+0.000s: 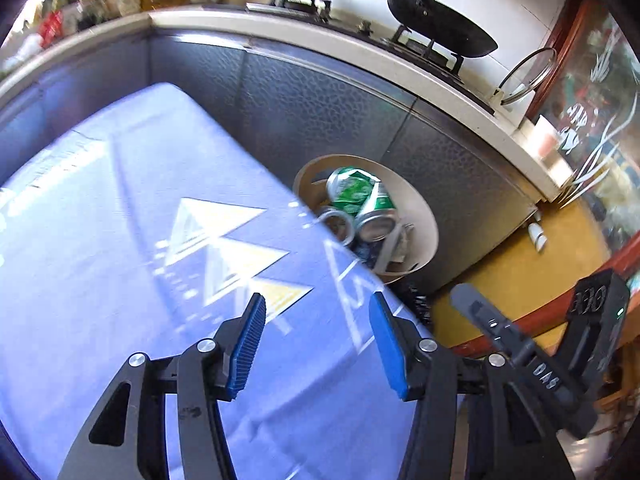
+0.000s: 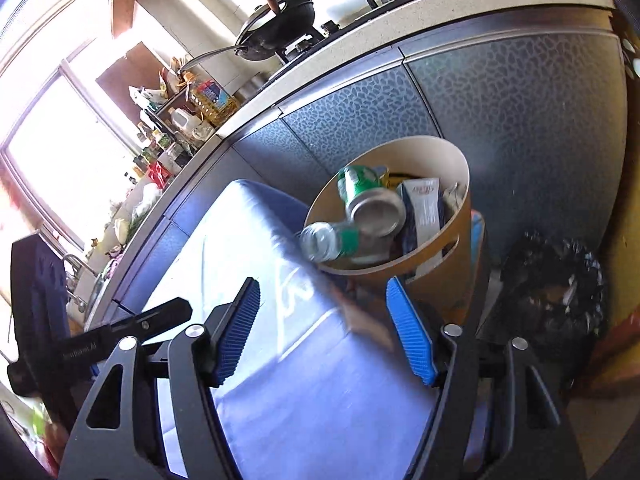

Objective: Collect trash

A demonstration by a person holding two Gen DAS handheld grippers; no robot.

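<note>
The left tool (image 1: pixel 316 344) and right tool (image 2: pixel 322 330), nearest, both hang with blue pads apart and nothing between them, over the blue cloth-covered table (image 1: pixel 120 220). Beyond its edge stands the round tan waste bin (image 2: pixel 456 184), holding green drink cans (image 1: pixel 362 196), a clear plastic bottle (image 2: pixel 324 240) and a carton. Such cans are probably light, thin-walled and slippery, best pinched across the body.

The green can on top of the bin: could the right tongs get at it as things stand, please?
Probably yes. The green can lies uppermost in the open-topped bin, and the right tongs are open and empty, facing it over the blue table edge.
</note>
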